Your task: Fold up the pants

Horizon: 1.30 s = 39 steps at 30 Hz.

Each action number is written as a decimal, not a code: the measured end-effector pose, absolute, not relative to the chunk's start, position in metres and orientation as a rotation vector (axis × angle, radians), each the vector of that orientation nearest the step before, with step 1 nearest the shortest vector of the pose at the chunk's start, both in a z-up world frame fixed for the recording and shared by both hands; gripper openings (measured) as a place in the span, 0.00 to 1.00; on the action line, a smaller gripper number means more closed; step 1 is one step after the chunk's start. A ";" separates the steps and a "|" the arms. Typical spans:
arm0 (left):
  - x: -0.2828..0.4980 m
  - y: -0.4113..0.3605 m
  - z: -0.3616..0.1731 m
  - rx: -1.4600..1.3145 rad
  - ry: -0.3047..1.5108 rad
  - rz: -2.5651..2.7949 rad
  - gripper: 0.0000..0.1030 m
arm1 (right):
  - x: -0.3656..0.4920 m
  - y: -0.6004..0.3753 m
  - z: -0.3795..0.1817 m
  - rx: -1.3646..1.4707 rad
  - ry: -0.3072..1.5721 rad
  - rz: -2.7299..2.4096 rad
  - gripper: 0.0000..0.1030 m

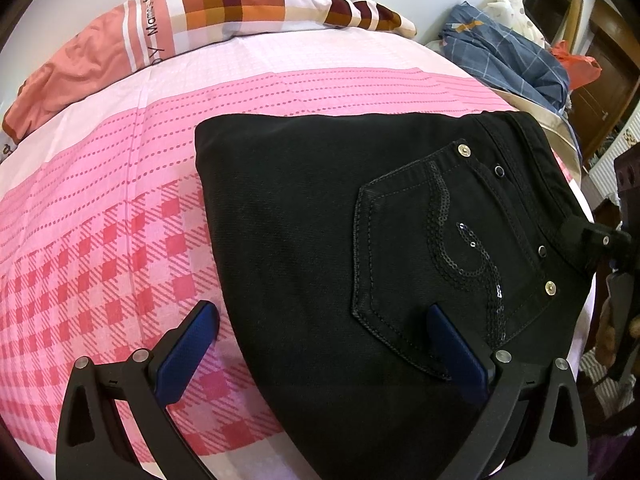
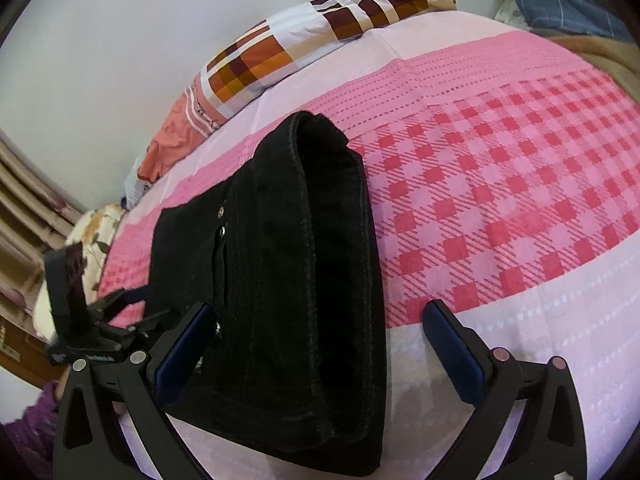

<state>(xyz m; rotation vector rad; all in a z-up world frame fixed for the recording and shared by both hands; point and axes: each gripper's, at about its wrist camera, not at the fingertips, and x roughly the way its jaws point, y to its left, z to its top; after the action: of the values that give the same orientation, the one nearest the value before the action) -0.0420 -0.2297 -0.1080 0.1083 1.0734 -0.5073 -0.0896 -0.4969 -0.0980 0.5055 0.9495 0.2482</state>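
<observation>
Black pants [image 1: 320,220] lie folded into a compact stack on the pink checked bed sheet [image 1: 100,240], back pocket with sequin trim [image 1: 448,248] facing up. My left gripper [image 1: 320,344] is open and empty, hovering over the near edge of the stack, one finger over the sheet and one over the pants. In the right wrist view the folded pants [image 2: 312,280] show their waistband end, layers stacked. My right gripper [image 2: 316,344] is open and empty, straddling that end. The right gripper also shows at the pants' far right edge in the left wrist view [image 1: 596,240].
A checked pillow [image 1: 240,4] lies at the head of the bed against the white wall. A pile of blue plaid bedding [image 1: 508,52] and wooden furniture [image 1: 600,80] stand beyond the bed's right side. Curtains [image 2: 24,200] hang at the left in the right wrist view.
</observation>
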 end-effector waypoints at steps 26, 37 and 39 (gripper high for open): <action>-0.041 -0.235 -0.110 0.122 1.083 -0.513 1.00 | -0.067 -0.489 -0.097 0.406 1.050 0.375 0.69; -0.048 -0.240 -0.109 0.133 1.024 -0.568 0.85 | -0.058 -0.482 -0.098 0.414 1.079 0.443 0.40; -0.052 -0.242 -0.104 0.148 0.995 -0.567 0.66 | -0.055 -0.481 -0.099 0.479 1.091 0.472 0.33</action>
<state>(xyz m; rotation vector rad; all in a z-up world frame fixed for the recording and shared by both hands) -0.0521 -0.2417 -0.1041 0.1478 0.9951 -0.5666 -0.0552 -0.4812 -0.0987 0.4786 1.0907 0.4715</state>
